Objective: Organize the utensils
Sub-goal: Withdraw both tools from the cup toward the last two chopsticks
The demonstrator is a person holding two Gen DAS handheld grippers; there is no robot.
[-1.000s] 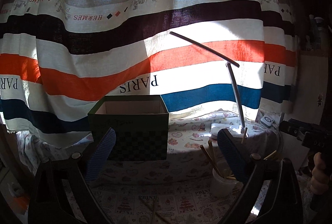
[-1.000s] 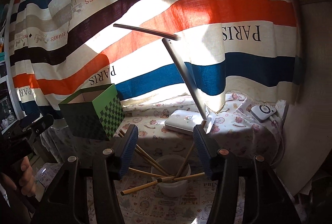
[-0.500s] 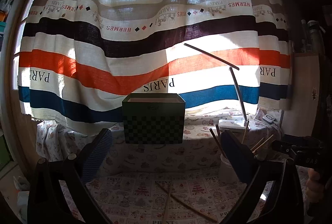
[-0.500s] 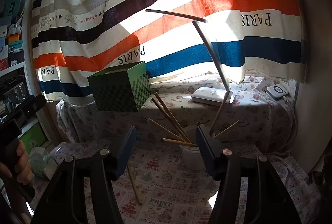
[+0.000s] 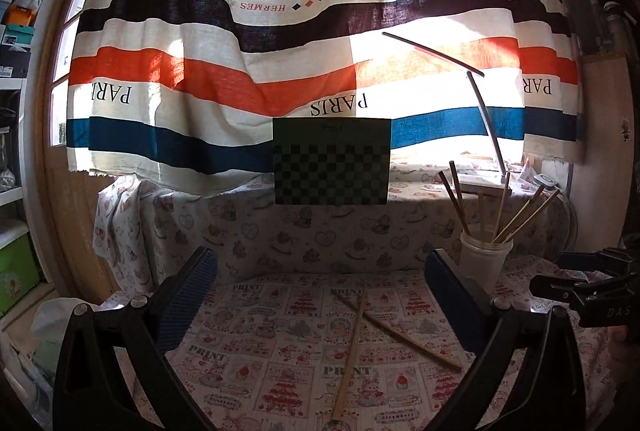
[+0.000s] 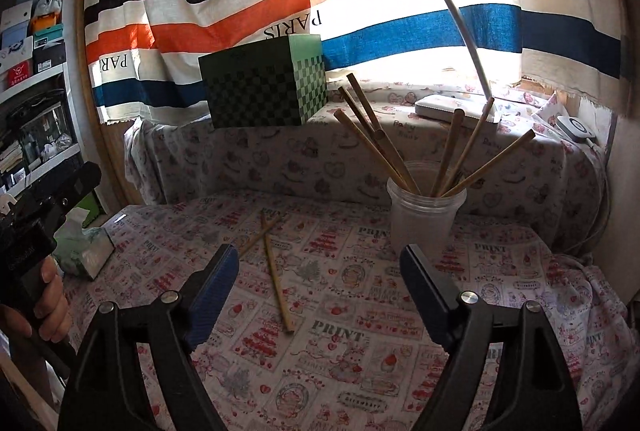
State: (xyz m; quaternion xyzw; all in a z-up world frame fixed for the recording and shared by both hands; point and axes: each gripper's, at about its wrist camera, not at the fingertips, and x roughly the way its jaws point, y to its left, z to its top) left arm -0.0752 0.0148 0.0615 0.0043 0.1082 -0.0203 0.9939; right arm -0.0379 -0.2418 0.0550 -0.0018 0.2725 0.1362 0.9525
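Right wrist view: two pale wooden chopsticks are seen crossed on the patterned surface, left of a translucent cup holding more sticks. Right claw is opening, nothing between; left claw is spread wide, empty

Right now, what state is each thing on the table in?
Clear jar: upright, holding several chopsticks.
Two loose chopsticks: lying crossed on the tablecloth.
Green checkered box: upright on the ledge.
Desk lamp: off, as far as I can tell.
Left tool: open, empty.
Right tool: opening, empty.
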